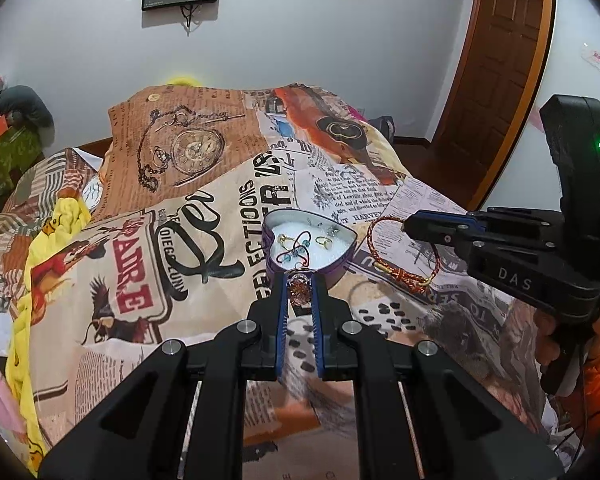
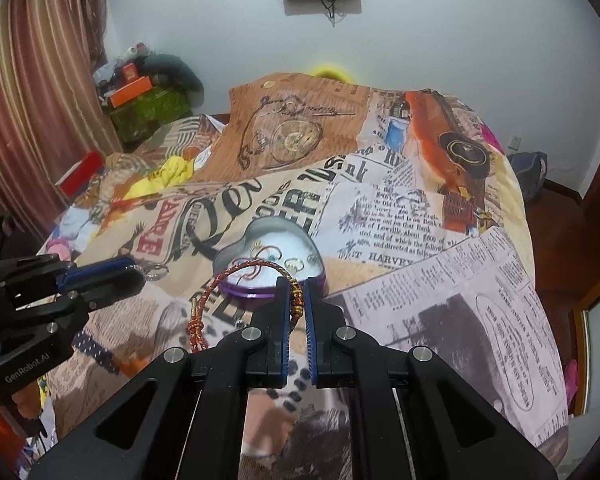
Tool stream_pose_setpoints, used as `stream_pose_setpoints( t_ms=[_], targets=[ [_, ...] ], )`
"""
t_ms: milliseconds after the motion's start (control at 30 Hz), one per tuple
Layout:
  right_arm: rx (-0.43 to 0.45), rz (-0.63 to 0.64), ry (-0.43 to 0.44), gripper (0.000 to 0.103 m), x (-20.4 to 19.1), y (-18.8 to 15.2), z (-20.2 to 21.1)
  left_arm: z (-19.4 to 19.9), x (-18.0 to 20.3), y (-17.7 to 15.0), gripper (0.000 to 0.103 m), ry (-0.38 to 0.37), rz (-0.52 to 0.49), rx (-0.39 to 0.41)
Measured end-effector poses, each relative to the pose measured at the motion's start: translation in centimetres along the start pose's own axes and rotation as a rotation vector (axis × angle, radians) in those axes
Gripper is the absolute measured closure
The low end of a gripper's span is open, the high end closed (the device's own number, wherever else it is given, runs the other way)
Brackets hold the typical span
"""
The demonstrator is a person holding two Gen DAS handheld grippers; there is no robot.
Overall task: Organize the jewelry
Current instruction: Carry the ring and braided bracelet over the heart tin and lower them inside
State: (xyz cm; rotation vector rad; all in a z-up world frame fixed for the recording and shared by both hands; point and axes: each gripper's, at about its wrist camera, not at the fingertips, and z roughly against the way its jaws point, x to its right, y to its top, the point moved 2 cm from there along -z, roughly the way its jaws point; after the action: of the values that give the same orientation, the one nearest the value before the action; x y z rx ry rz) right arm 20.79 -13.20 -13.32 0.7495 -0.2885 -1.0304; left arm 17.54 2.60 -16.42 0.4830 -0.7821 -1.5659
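Left tool point(image 1: 299, 280), low centre of the left wrist view: pressed together on a jewelled ring point(image 1: 299, 287) with a large faceted amber stone, pinched near the tips. Right tool point(image 2: 299, 294), low centre of the right wrist view: pressed together on a red-and-gold cord bracelet point(image 2: 236, 280), gripped at its gold beads; loop hanging out to the left of the pads, knotted end dangling lower left, apparently clear of the bedspread, though not certain.

Heart-shaped purple tin point(image 1: 268, 236), centre frame in both views, resting open on the newspaper-print bedspread point(image 1: 140, 264). White lining inside, already carrying gold rings, blue-stone pieces and a dark cord. No lid seen.

Step in hand, as judged: both pieces picked up and carried at once, delivery into the tin not yet made. Ring tips sit just at the near point of the tin in the left view; bracelet loop overlaps the tin's near rim in the right view. Height above the tin not determinable.

Next move calls for: bringing one tool at a time over the white lining, lowering close, then spreading the pads. Bracelet needs the whole loop gathered inside the rim, or it may drape over the edge. Ring small and liable to roll on soft bedding if released short.
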Motion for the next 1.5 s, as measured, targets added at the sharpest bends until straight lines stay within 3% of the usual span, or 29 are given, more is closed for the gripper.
stream_pose_setpoints(
  t_ms=[767,1500],
  targets=[
    [-0.007,-0.008,0.011,0.097,1.7,2.9,-4.5,-4.6,-0.9,3.7,0.093,-0.014,-0.008,0.012],
    [-0.101,0.039,0.040,0.097,1.5,2.6,-8.0,-9.0,-0.7,2.7,0.093,-0.030,-0.011,-0.096]
  ],
)
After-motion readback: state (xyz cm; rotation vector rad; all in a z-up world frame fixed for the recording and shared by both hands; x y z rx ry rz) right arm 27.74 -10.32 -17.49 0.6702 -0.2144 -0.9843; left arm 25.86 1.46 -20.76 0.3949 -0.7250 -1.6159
